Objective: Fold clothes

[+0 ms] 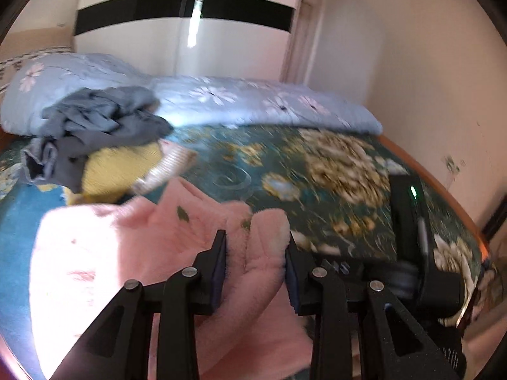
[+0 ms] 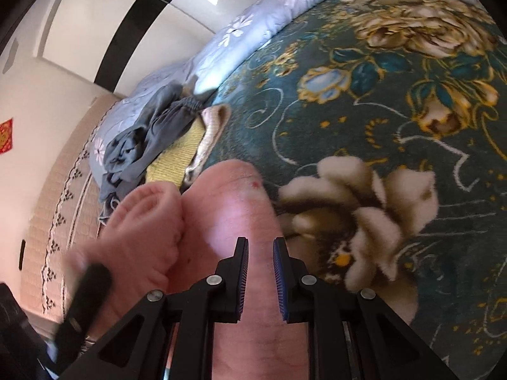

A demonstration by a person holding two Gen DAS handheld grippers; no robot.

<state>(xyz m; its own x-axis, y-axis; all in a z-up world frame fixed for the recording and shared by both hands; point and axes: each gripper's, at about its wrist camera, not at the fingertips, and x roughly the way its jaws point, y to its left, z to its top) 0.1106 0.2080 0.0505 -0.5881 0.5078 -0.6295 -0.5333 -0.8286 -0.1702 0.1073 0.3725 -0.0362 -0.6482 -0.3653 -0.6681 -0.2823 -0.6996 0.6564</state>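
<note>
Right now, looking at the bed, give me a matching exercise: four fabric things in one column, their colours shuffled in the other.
Things:
1. fleece garment
2. crumpled clothes
3. folded knit
4. quilt

Colours:
A. light blue with white flowers
B. pink
C. yellow
D. grey-blue

Pairs: 1-B, 2-D, 3-C, 4-A

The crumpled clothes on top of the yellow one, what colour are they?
Grey-blue clothes, seen best in the left wrist view, on the yellow garment.
</note>
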